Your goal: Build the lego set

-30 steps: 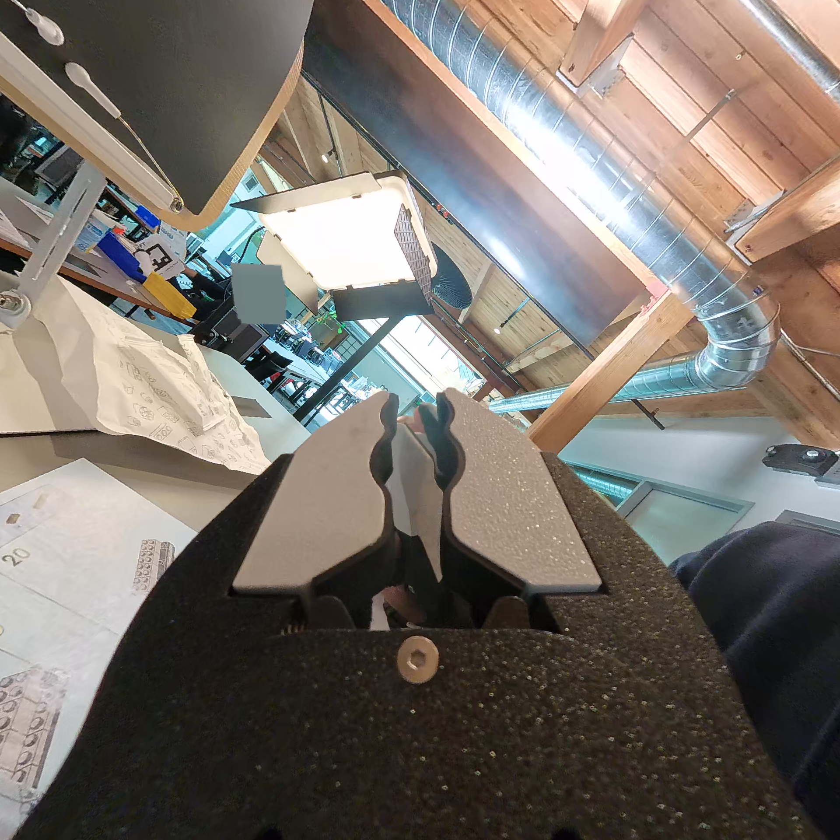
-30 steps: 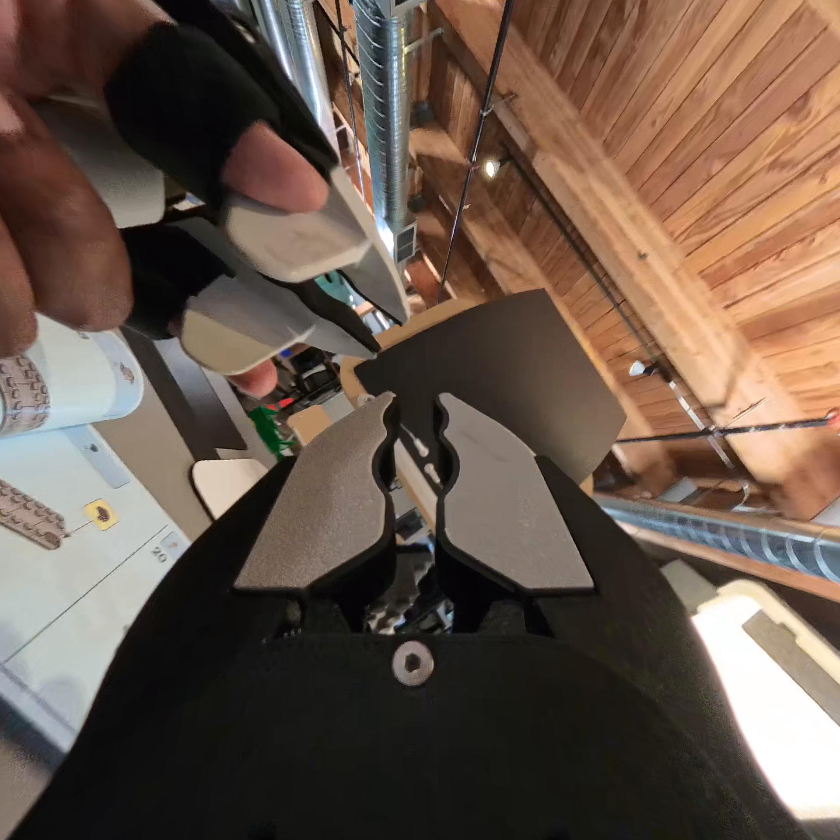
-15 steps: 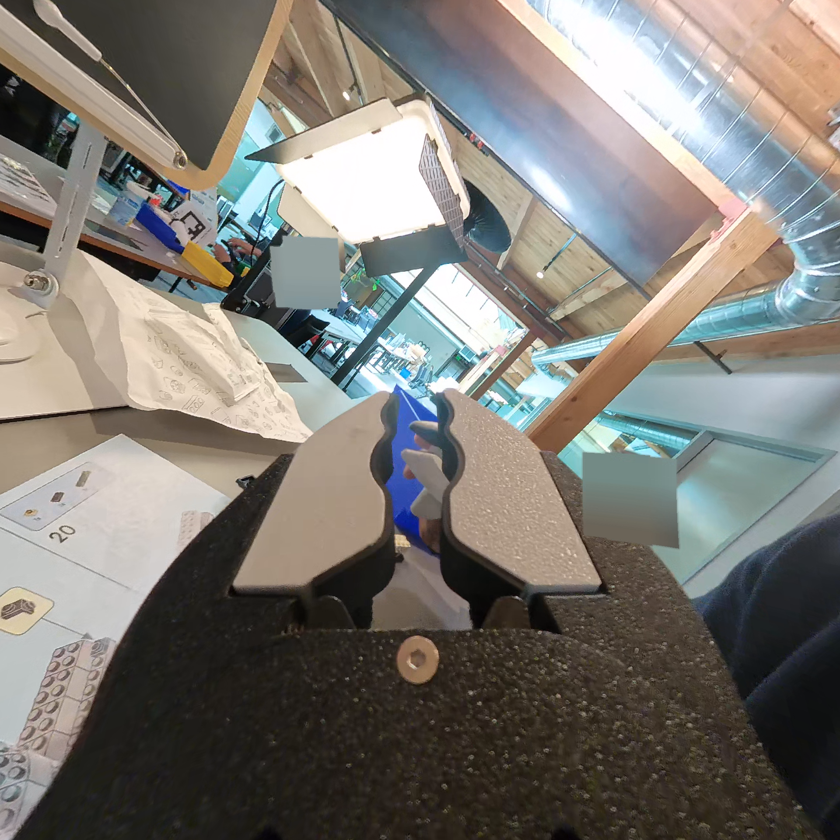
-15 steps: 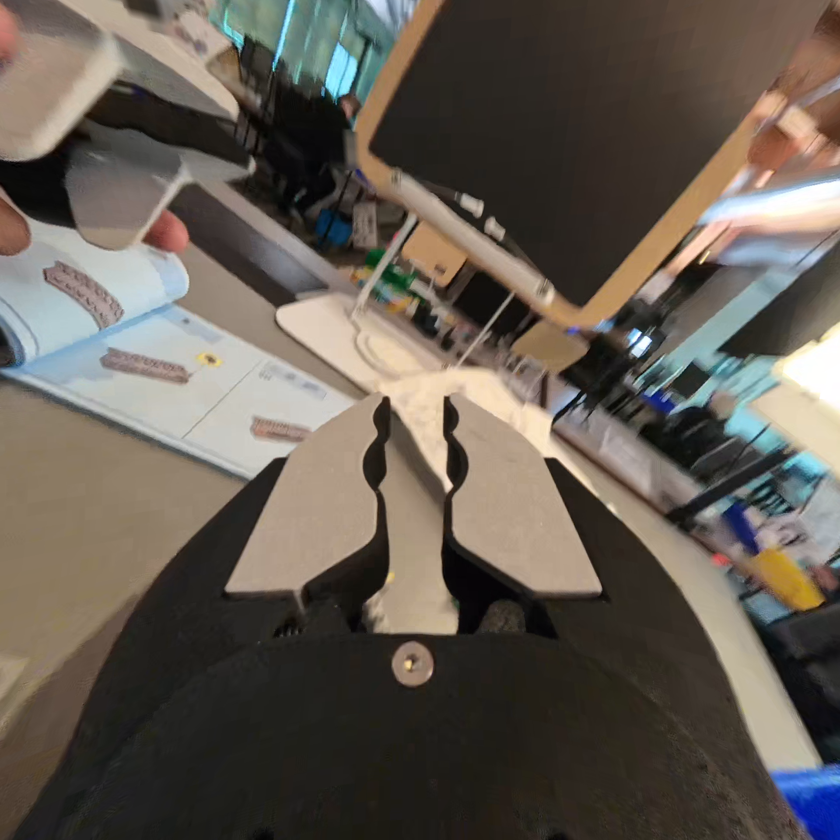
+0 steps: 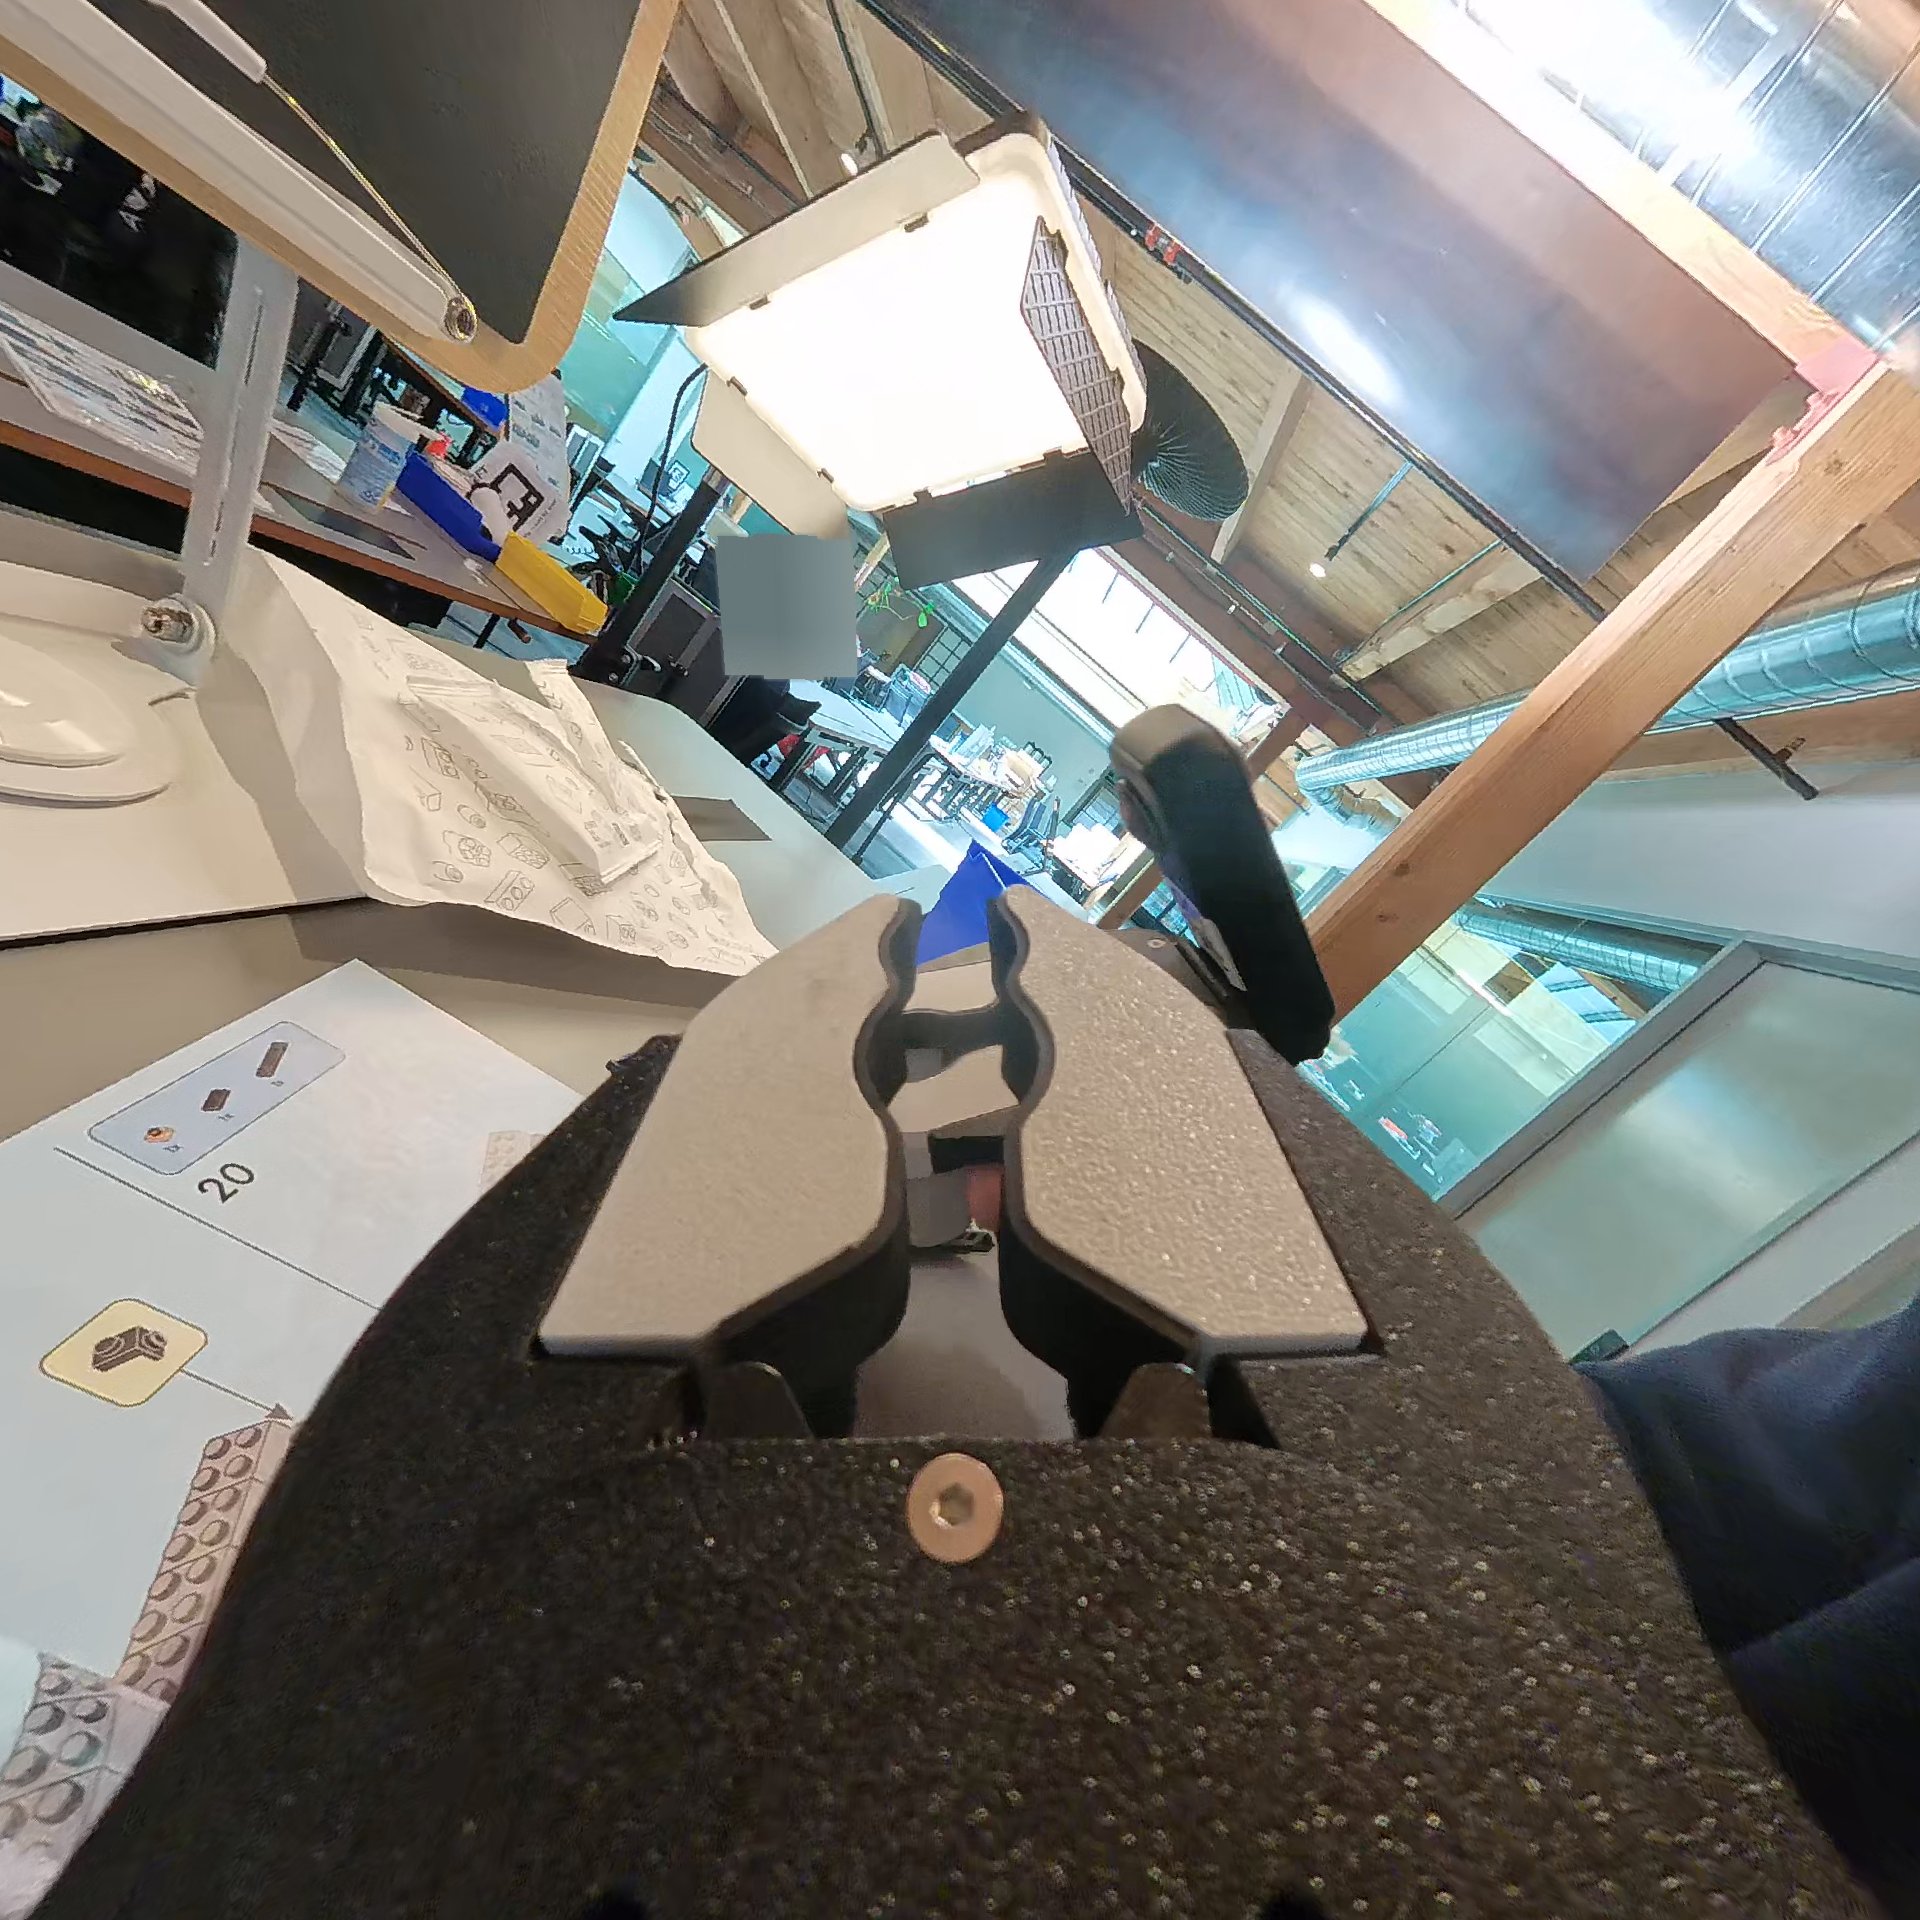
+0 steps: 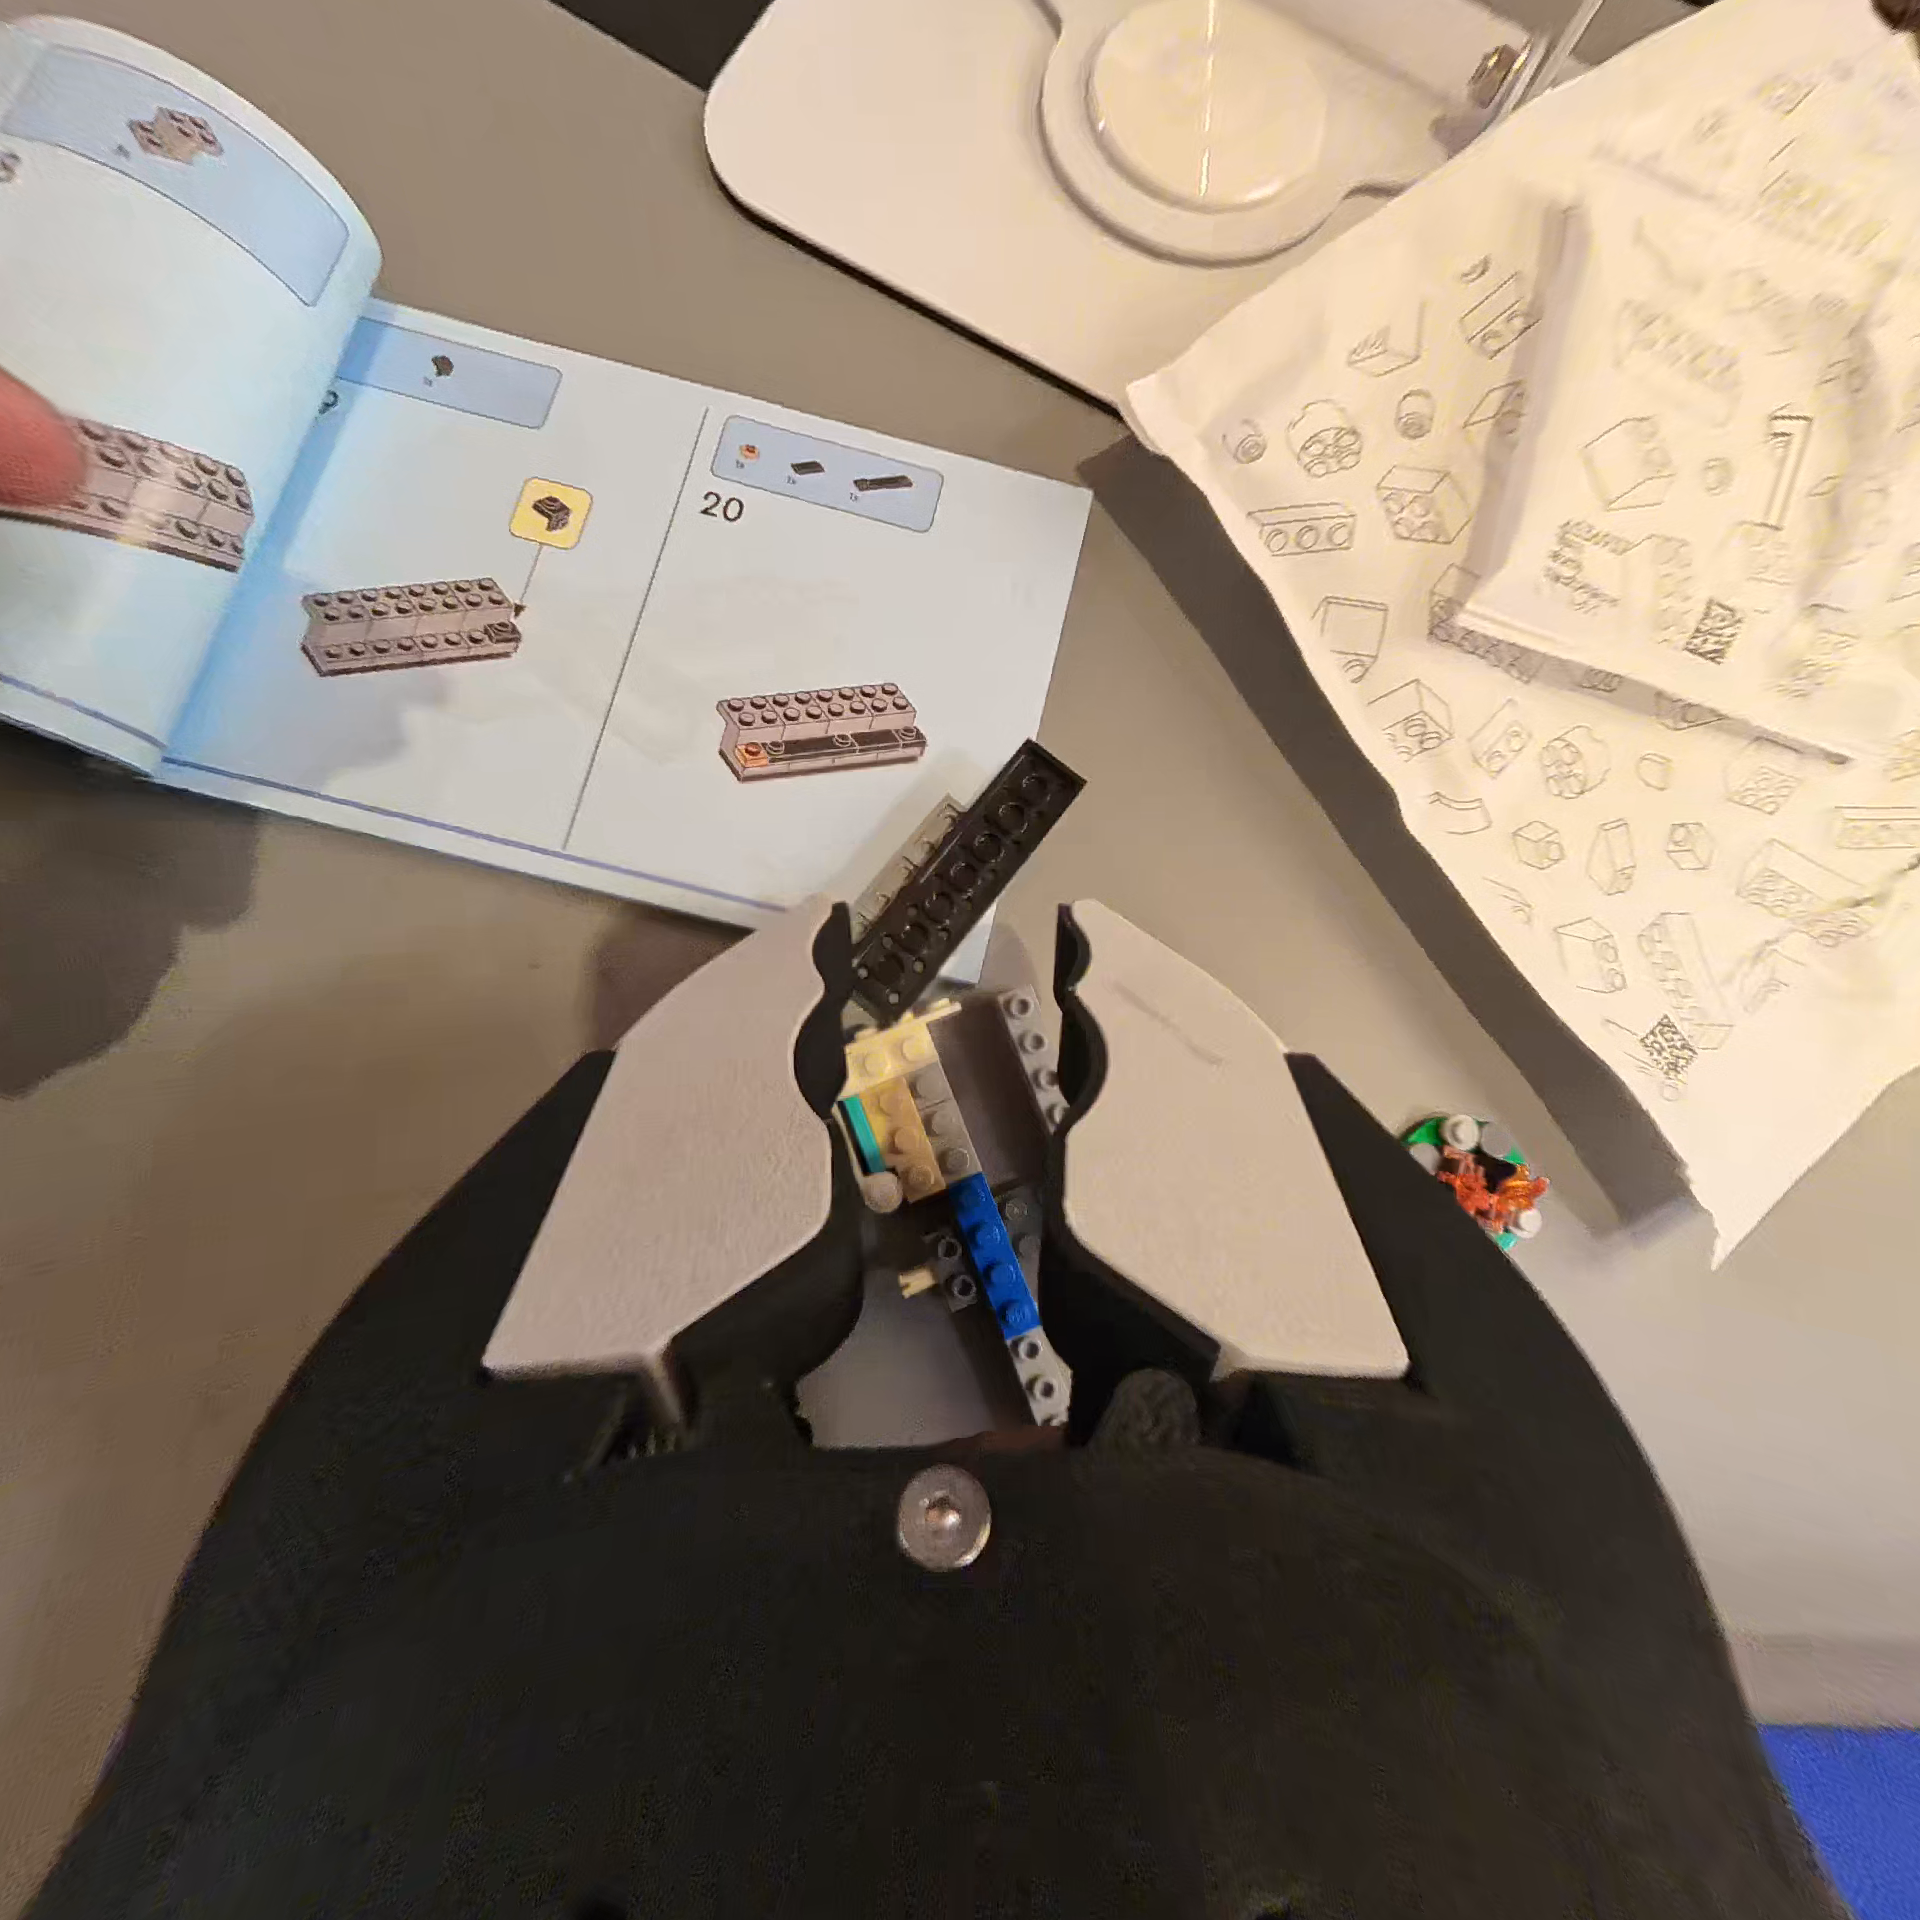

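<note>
A workshop with wooden ceiling beams, metal ducts and a lit panel lamp (image 5: 914,332) is seen around a grey tabletop (image 6: 312,1039).

The right tongs (image 6: 951,935) are pointed down at the tabletop, and their jaws are held well apart with nothing gripped. A brick model (image 6: 956,1132) of tan, grey and blue pieces lies under the gap. A long black plate (image 6: 971,878) slants out from it past the left fingertip, which it seems to touch or overlap; the other pad stands clear of it.

The left tongs (image 5: 956,914) are held low and level, aimed across the tabletop. Their jaws are set narrowly apart, and nothing is seen gripped between them. Something dark is glimpsed deeper in the gap, but what it is cannot be told. A black handle (image 5: 1216,873) rises just beyond the right finger.

An open booklet (image 6: 727,623) of building steps lies beyond the model, probably for reference; a fingertip (image 6: 31,457) rests on its curled page. A crumpled paper bag (image 6: 1558,571) lies to the right, with a small green and orange piece (image 6: 1475,1174) near its edge. A white lamp base (image 6: 1091,156) stands farther back.
</note>
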`<state>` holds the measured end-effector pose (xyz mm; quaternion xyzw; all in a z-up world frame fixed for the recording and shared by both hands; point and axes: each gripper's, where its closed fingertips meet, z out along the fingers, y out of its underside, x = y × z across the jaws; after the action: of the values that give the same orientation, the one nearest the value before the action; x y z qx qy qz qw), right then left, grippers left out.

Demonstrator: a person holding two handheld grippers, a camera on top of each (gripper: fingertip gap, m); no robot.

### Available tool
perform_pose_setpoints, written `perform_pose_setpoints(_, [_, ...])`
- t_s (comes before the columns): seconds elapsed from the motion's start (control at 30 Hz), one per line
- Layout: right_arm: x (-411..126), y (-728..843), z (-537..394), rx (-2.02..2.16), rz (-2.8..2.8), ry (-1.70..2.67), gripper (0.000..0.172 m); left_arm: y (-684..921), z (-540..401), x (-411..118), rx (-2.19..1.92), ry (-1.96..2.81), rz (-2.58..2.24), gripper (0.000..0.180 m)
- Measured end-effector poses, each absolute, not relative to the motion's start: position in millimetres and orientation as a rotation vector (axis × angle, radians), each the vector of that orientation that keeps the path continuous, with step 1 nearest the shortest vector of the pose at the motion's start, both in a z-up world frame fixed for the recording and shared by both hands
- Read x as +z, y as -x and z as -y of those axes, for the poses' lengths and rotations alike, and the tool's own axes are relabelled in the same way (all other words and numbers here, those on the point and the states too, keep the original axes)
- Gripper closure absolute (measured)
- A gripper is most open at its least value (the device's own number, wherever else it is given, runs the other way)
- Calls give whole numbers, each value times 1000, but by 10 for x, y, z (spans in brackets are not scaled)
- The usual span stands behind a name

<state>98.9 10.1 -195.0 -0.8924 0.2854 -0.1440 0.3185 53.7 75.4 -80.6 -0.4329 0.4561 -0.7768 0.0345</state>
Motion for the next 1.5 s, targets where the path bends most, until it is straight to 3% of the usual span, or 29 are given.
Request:
perform_pose_setpoints(0.13, [-2130,-994,-128,-384,-764,2468,132,-536,-794,-796,-2390,1322,-1393,169])
perform_pose_setpoints(0.3, [-2205,-993,-147,-359,-785,2482,149,-524,-793,-760,-2424,1312,-1379,171])
perform_pose_setpoints(0.47, [-2131,-1079,-115,-513,-705,2453,152,-522,-789,-751,-2432,1320,-1379,171])
perform_pose_setpoints(0.7, [-1652,-942,-386,-755,-297,2169,154,-595,-828,-895,-2332,1447,-1411,163])
perform_pose_setpoints(0.83, [-1169,-823,-460,-957,-111,1854,154,-625,-869,-966,-2281,1522,-1416,149])
perform_pose_setpoints(1.1, [-536,-232,-483,-940,70,1344,154,-359,-686,-560,-2655,1138,-1366,127])
perform_pose_setpoints(1.27, [-524,-33,-503,-932,119,1288,154,-158,-467,-553,-2649,914,-1544,128])
perform_pose_setpoints(1.37, [-568,-1,-510,-953,149,1288,154,-89,-437,-529,-2692,831,-1540,154])
perform_pose_setpoints(1.5, [-555,28,-470,-931,154,1261,153,-26,-424,-511,-2653,710,-1542,159])
